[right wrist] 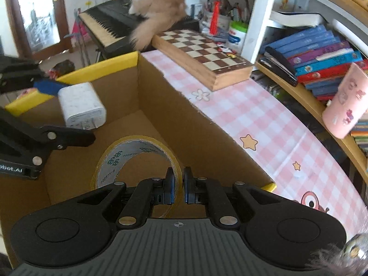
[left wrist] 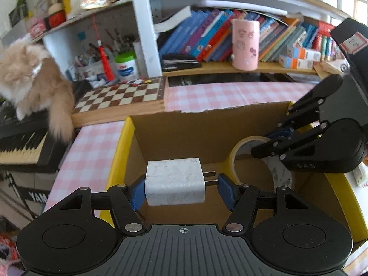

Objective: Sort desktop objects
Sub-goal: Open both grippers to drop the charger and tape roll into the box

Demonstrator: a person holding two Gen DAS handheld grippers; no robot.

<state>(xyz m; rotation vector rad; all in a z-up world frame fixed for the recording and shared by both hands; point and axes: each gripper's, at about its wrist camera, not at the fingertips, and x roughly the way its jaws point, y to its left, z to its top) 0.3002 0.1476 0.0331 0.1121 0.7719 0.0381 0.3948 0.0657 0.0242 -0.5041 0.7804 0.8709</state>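
the open brown cardboard box with yellow-taped edges (left wrist: 184, 135) is sitting on the pink-and-white checked tablecloth (left wrist: 220, 94), and both grippers are hanging inside its opening. only the left wrist view is showing the full row of leaning coloured books (left wrist: 207, 36) behind the pink sticker-covered cup (left wrist: 245, 44), while the right wrist view alone is giving us the box's near right corner and the star and flower prints on the cloth. both views are catching the fluffy ginger-and-white cat (left wrist: 30, 78) on the black electronic keyboard (left wrist: 20, 142), next to the wooden chessboard (left wrist: 122, 96).

the left gripper (left wrist: 181, 189) is tilting down into the box, its blue pads pinching the white square plug-in charger (left wrist: 175, 181): one pad is pressing the charger's body, the other is meeting its two metal prongs. from the right wrist camera the same charger is showing up at the left, held above the box floor with its prong face turned towards the lens.

the right gripper (right wrist: 177, 185) is pointing steeply down too, jaws pressed nearly together on the wall of the roll of clear yellowish packing tape (right wrist: 135, 158), which is standing on edge inside the box. the left wrist view is confirming it from the side: black linkages reaching in from the right, fingertips clamped on the top of the roll.
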